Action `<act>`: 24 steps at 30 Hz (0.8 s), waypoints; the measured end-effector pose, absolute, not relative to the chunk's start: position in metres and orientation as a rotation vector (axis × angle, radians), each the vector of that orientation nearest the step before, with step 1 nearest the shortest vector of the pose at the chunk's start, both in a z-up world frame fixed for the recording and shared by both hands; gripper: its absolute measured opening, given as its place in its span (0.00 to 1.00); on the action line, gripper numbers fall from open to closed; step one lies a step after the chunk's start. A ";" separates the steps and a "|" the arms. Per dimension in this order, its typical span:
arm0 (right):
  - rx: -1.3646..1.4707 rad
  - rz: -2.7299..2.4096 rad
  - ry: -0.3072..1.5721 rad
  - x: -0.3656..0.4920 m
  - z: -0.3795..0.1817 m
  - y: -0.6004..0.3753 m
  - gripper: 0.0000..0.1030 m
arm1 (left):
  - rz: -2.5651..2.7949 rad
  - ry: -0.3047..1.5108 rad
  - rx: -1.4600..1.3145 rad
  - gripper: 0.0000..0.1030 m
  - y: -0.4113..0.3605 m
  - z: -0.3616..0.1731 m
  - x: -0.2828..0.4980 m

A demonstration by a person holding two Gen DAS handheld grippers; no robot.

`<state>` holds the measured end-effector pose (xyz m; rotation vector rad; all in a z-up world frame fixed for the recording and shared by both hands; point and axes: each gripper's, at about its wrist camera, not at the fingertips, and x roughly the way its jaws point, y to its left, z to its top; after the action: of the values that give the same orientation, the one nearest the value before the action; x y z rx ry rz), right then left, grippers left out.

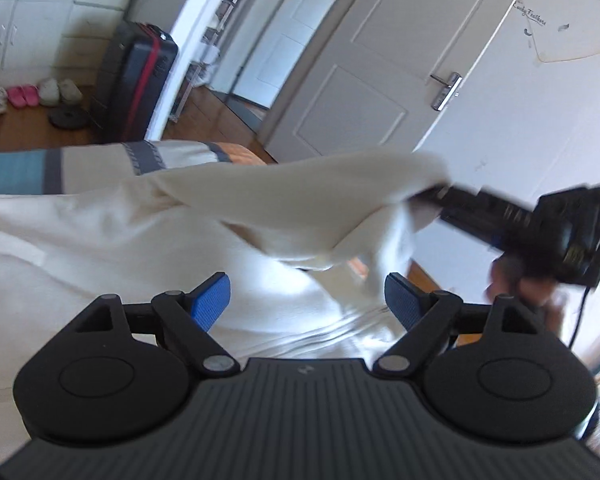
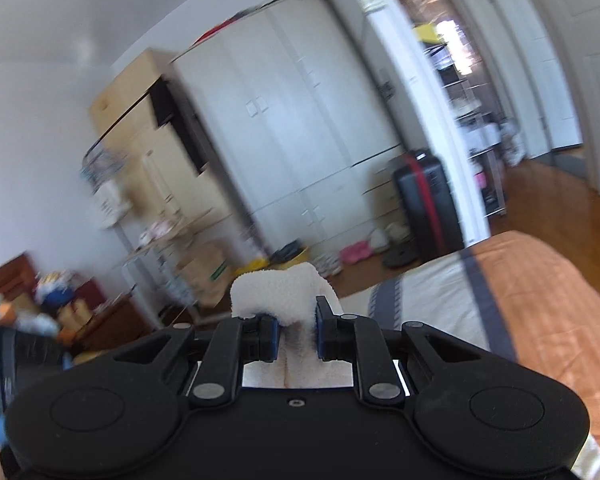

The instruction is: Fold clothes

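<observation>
Now: left gripper (image 1: 308,300) fingers apart | right gripper (image 2: 296,334) clamps cream garment (image 2: 276,292) | suitcase (image 1: 140,80) beyond bed (image 1: 28,172)

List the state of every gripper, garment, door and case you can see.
Left hand-held gripper: open, nothing between its pads.
Right hand-held gripper: shut on the cream garment.
Cream garment: one edge lifted, the rest on the bed.
Door: closed.
Suitcase: upright, closed.

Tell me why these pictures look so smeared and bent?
Left wrist view: the other black gripper pulling the cream fleece garment is motion-blurred, and the grey door bows from the fisheye lens. Right wrist view: the white wardrobe streaks, while the near fleece stays sharp.
</observation>
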<state>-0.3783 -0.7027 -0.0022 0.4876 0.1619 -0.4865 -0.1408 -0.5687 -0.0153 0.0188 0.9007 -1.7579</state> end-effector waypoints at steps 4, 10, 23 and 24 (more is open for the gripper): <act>0.393 -0.431 0.272 -0.361 -0.036 -0.691 0.20 | -1.702 1.120 -0.108 0.85 -0.598 -0.029 -0.129; 0.394 -0.267 0.354 -0.343 -0.061 -0.686 0.20 | -1.665 1.350 -0.010 0.89 -0.635 -0.067 -0.135; 0.478 -0.288 0.391 -0.369 -0.058 -0.702 0.55 | -1.366 1.082 0.333 0.20 -0.642 -0.065 -0.085; 0.496 -0.321 0.371 -0.376 -0.056 -0.707 0.55 | -1.320 1.009 0.372 0.20 -0.638 -0.059 -0.079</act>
<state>-0.3756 -0.7073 -0.0562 0.4955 0.3714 -0.3213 -0.0789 -0.6381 -0.0586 0.3718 1.0093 -1.3195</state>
